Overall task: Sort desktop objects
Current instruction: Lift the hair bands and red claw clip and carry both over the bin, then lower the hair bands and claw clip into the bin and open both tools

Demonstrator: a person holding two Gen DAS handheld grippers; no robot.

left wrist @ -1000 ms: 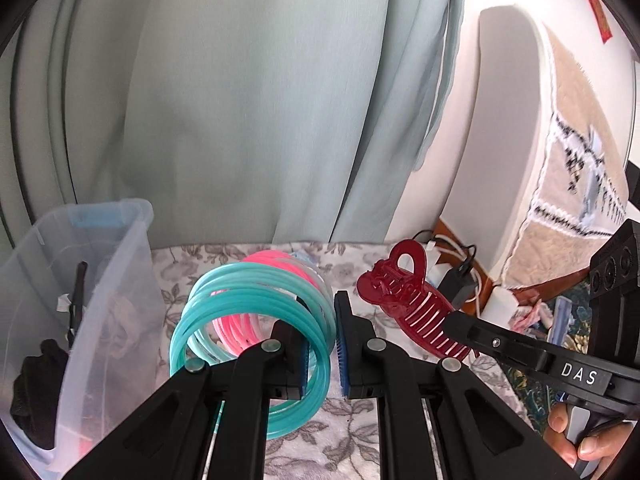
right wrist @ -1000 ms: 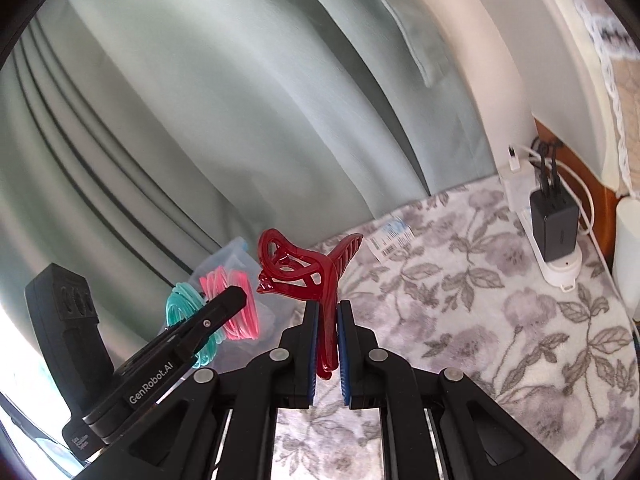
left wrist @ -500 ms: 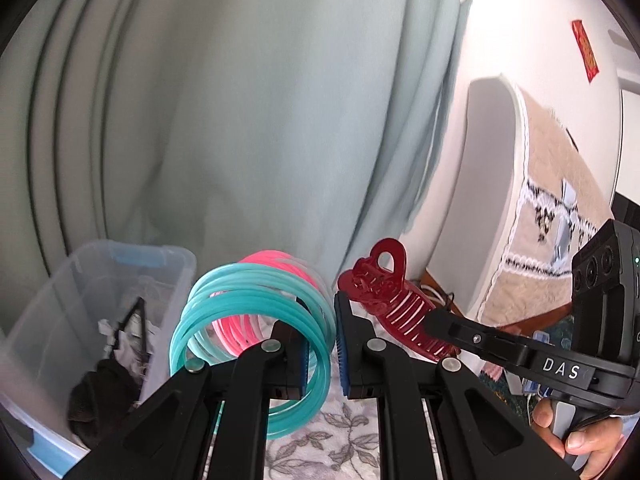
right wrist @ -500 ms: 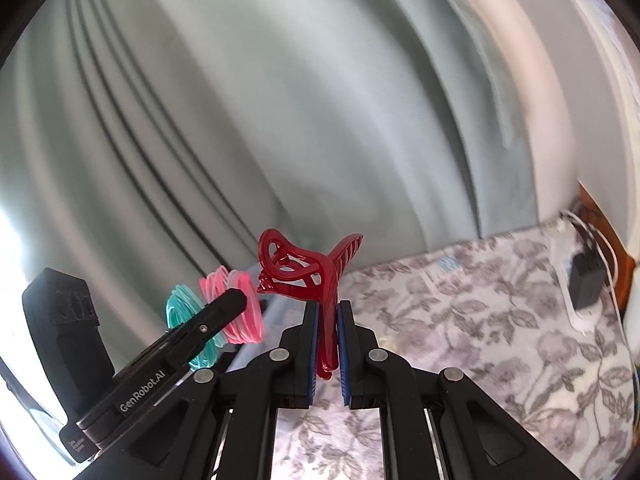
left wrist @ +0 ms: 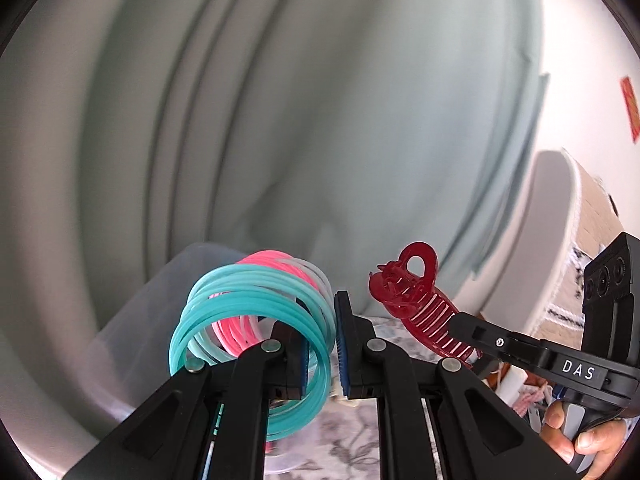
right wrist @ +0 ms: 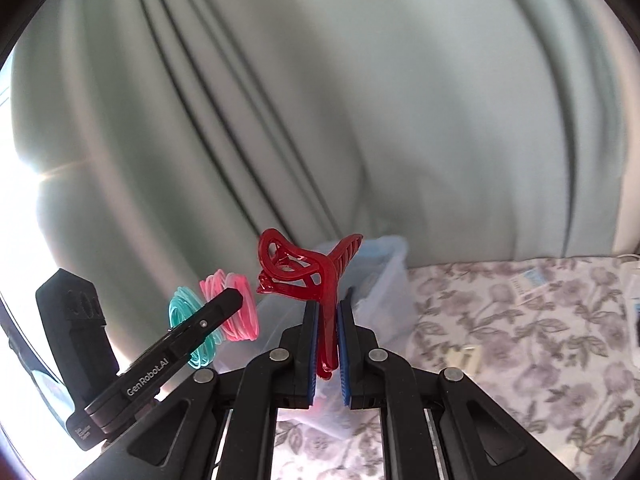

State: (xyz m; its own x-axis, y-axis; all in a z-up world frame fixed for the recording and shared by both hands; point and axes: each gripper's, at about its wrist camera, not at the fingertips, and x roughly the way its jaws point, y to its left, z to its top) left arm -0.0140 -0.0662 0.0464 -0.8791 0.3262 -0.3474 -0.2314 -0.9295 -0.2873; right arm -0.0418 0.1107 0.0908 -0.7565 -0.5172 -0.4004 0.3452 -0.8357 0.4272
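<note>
My left gripper (left wrist: 322, 344) is shut on a bundle of teal and pink plastic bangles (left wrist: 248, 312), held up in the air; it also shows in the right wrist view (right wrist: 236, 300), with the bangles (right wrist: 216, 320) around its tip. My right gripper (right wrist: 328, 344) is shut on a dark red hair claw clip (right wrist: 304, 276), held upright; the clip (left wrist: 416, 312) also shows at the right gripper's tip (left wrist: 460, 328) in the left wrist view. A clear plastic storage bin (right wrist: 380, 288) stands just behind and below both grippers; it also shows in the left wrist view (left wrist: 140, 344).
A pale green curtain (right wrist: 320, 100) fills the background. The table has a grey floral cloth (right wrist: 520, 340). A small white item (right wrist: 466, 356) and a printed label (right wrist: 528, 280) lie on it. A padded headboard (left wrist: 560, 240) stands at the right.
Both grippers have risen and tilted upward with their loads, swinging left toward the bin. The table and power strip have dropped mostly out of view. Grips are unchanged.
</note>
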